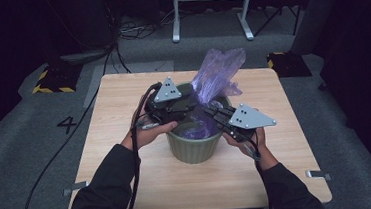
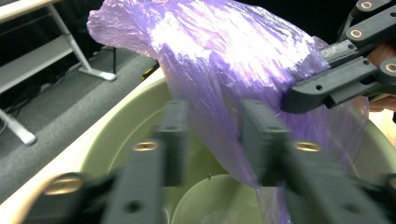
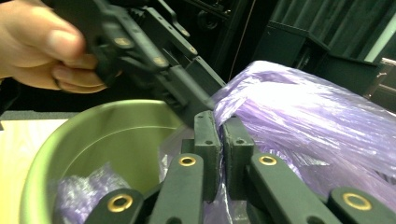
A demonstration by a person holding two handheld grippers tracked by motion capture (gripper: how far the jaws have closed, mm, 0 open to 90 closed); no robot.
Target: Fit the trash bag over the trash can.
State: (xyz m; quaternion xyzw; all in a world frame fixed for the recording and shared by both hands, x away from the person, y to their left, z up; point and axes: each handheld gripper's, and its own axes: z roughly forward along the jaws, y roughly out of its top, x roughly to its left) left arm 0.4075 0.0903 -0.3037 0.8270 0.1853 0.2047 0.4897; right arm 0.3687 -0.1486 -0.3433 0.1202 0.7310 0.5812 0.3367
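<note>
wood table (image 1: 124, 119), green bin (image 1: 195, 149): purple bag (image 1: 218, 69) sticks up-right; r gripper (image 1: 213, 113) pinches it shut, l gripper (image 1: 192, 107) part-open astride film, nearer rim.

Thin glossy crinkled purple plastic bag (image 1: 219, 71); smooth matt green bin (image 1: 195, 146); pale wood-grain table (image 1: 123, 104)

Dark long sleeves (image 1: 105, 191), black two-jaw left gripper (image 1: 184, 109) and right gripper (image 1: 214, 114), brass-coloured screws, grey three-cornered plates, trailing black cables.
</note>
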